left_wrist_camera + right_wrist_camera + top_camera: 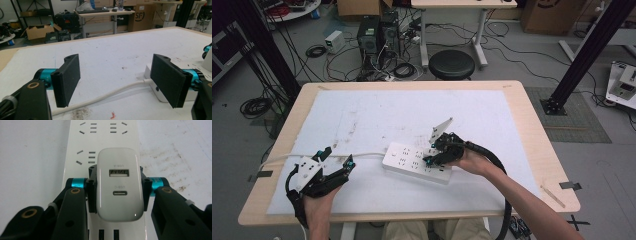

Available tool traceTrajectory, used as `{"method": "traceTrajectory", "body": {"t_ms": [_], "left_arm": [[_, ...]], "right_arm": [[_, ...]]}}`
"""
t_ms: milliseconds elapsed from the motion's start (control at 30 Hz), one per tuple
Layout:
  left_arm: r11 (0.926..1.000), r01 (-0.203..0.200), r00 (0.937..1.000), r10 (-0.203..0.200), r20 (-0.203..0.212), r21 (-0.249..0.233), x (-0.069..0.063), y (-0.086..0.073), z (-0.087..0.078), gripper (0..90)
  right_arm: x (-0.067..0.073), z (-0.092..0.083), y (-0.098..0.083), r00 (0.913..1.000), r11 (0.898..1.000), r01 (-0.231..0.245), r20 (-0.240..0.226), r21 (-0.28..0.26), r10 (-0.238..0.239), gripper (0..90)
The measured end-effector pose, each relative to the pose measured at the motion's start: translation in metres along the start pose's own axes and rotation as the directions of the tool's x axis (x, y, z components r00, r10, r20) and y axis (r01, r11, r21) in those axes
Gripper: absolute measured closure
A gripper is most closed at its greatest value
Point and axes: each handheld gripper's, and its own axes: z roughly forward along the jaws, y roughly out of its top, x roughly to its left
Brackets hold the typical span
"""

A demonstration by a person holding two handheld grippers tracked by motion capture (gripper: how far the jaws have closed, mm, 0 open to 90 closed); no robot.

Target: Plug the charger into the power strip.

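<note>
Right tongs clamp the charger seated on the power strip — keep it square to the socket. Left tongs stand wide, empty.

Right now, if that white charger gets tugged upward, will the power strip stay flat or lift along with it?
The power strip looks light and nothing holds it down, so it may well lift with the charger. The right gripper is clamped on smooth, glossy sides, so it could slip. The strip's cord looks bendy and would hardly resist.
</note>
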Motion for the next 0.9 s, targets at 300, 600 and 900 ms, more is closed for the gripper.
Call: {"method": "traceTrajectory", "body": {"t_ms": [300, 600, 900], "left_arm": [[1.0, 0.001, 1.0, -0.001, -0.003, -0.006, 0.003, 0.001, 0.001, 24.1], [1.0, 0.004, 1.0, -0.004, -0.005, -0.004, 0.002, 0.001, 0.001, 24.1], [1.0, 0.003, 1.0, -0.003, -0.004, -0.005, 0.002, 0.001, 0.002, 24.1]], "right_arm": [[-0.004, 0.0, 0.001, 0.9993, 1.0, -0.018, -0.032, -0.003, 0.018, 63.2], [-0.007, 0.0, 0.001, 0.9954, 0.999, -0.048, -0.083, 0.0, 0.048, 50.5], [-0.002, -0.012, 0.001, 0.9981, 0.998, -0.039, -0.049, -0.04, 0.037, 25.1]]}}
